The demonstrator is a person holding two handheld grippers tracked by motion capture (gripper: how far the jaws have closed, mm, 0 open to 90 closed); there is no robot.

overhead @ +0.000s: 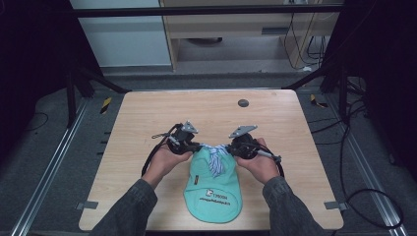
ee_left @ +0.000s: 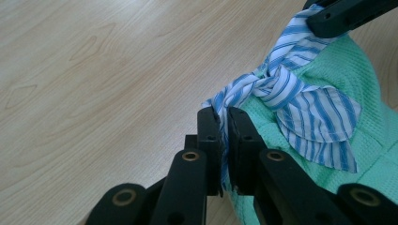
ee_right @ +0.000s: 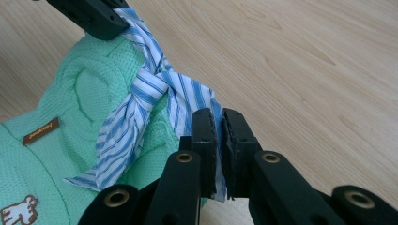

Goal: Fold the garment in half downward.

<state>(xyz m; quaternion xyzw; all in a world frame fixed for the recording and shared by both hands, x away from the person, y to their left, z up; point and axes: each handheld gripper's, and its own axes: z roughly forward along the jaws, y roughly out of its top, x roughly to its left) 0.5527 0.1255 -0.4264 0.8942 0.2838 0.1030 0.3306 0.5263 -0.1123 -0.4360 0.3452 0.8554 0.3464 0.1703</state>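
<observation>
We had the left gripper (ee_left: 224,123) clamped on one end of the blue-and-white striped tie (ee_left: 300,101), the fabric pinched flat between its two black jaws with a sliver of stripe showing below them. In the right gripper view, the right gripper (ee_right: 219,123) was clamped the same way on the other end of the tie, a strip of cloth caught between its pads and hanging out underneath. Each gripper view also caught the other gripper's jaw tip at the top edge, gripping the far end.

Between our two grippers the tie was crossed over itself into a knot, with one loose tail draped down over the garment. From the high view, the left gripper (overhead: 189,144) and right gripper (overhead: 235,146) faced each other close together, our hands (overhead: 169,156) cupped under them, with the tie (overhead: 215,158) strung between.

The tie sat at the top of a mint-green knitted garment (overhead: 213,189), which lay flat toward the near edge of the wooden table (overhead: 147,118), printed text and a small animal figure on its lower part. A small brown label (ee_right: 40,131) showed on the knit.

A dark round disc (overhead: 243,103) sat near the table's far edge.
</observation>
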